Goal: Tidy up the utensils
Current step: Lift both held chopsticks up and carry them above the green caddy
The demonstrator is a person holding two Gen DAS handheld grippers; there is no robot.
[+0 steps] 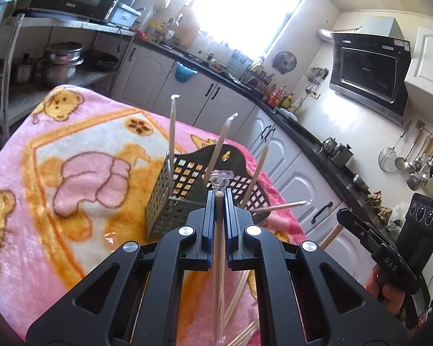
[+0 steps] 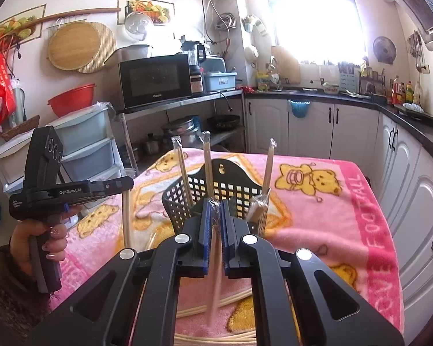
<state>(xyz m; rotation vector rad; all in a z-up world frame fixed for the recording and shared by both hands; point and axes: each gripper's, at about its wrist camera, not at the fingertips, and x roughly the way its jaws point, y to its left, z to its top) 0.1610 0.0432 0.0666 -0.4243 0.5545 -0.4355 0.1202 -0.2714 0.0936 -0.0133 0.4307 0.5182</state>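
Pinching one wrapped chopstick pair point(image 1: 218, 248) each, both the left gripper point(image 1: 218, 194) and right gripper point(image 2: 215, 204) hover just in front of the black basket point(image 2: 231, 173), where three more pairs stand upright.

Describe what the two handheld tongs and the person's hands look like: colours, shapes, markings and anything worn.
Both are matte black plastic tongs with blue pads and round silver bolts on the linkage arms: the left tongs and the right tongs. The left one's body reads "GenRobot.AI" in white; the right one's handle reads "DAS". The left hand has pale polished nails and a dark fuzzy sleeve. No cables show.
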